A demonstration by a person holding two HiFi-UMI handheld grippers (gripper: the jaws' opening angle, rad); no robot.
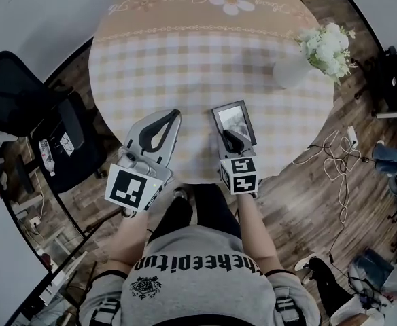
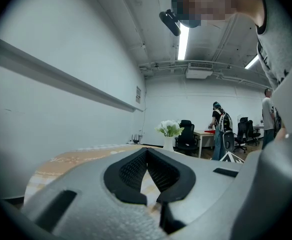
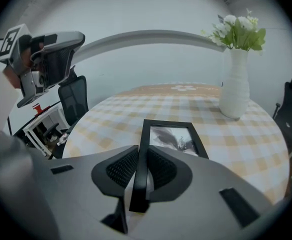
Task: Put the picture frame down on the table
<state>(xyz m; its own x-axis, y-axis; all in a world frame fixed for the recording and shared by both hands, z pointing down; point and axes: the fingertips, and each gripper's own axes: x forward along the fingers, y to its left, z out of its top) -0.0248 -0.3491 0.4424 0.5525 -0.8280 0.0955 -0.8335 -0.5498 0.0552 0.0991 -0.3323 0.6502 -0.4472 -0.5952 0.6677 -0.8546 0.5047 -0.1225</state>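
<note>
The picture frame [image 1: 234, 121] is black with a grey photo and sits over the near edge of the round checked table [image 1: 185, 53]. My right gripper [image 1: 230, 138] is shut on the frame's left rail. In the right gripper view the frame [image 3: 172, 136] stretches away from the jaws [image 3: 142, 159], nearly level with the tablecloth [image 3: 226, 144]. I cannot tell whether it touches the cloth. My left gripper [image 1: 174, 115] hovers to the frame's left over the table edge, tilted upward, and its pads [image 2: 136, 169] meet at the tip with nothing between them.
A white vase [image 1: 290, 70] with white flowers [image 1: 328, 43] stands at the table's right side, beyond the frame [image 3: 234, 84]. A black office chair [image 1: 22, 94] stands left of the table. Cables [image 1: 334, 155] lie on the wooden floor at the right. A person [image 2: 220, 129] stands far back in the room.
</note>
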